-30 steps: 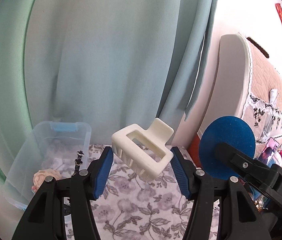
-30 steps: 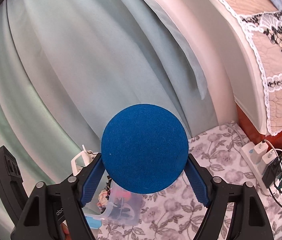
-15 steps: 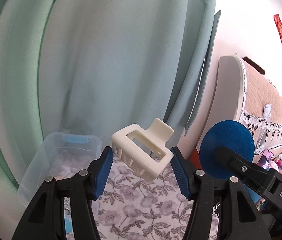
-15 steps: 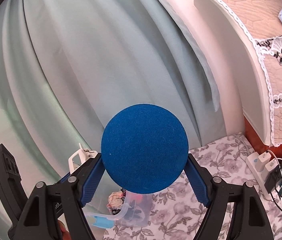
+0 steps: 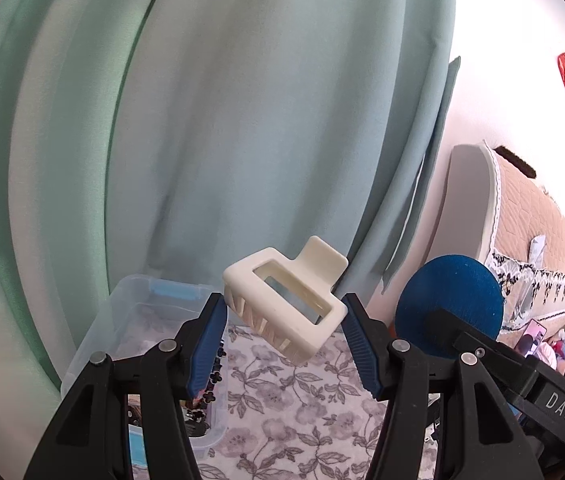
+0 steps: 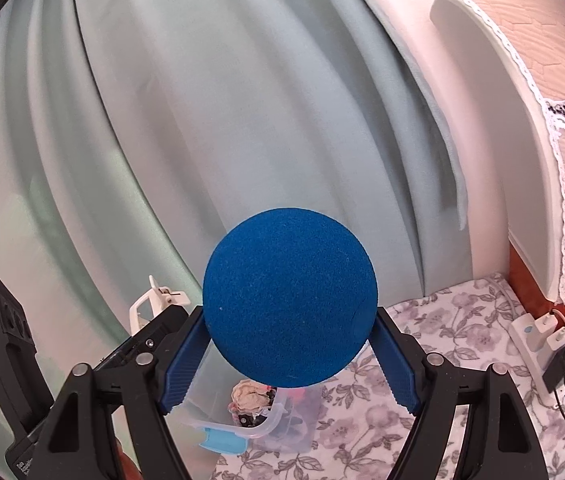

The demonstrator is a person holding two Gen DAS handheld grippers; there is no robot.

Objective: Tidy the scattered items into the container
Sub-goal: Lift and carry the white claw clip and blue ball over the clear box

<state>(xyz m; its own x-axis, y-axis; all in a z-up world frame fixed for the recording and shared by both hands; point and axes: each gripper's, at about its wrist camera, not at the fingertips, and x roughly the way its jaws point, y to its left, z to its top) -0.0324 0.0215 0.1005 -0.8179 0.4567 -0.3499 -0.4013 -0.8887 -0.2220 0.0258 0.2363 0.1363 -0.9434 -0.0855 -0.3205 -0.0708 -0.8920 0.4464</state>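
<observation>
Container (image 5: 138, 320), a clear plastic bin with blue latches, sits at the left of the surface (image 5: 302, 408), on a grey floral cloth, with pale green curtains (image 5: 242, 120) behind; small trinkets lie inside it, among them a cream fabric flower (image 6: 248, 396). Above the cloth the left gripper (image 5: 284, 336) is clenched on a cream hair claw (image 5: 286, 312). Further right, the right gripper (image 6: 290, 364) grasps a blue foam ball (image 6: 290, 296), with a quilt-draped sofa (image 5: 522, 220) beyond
</observation>
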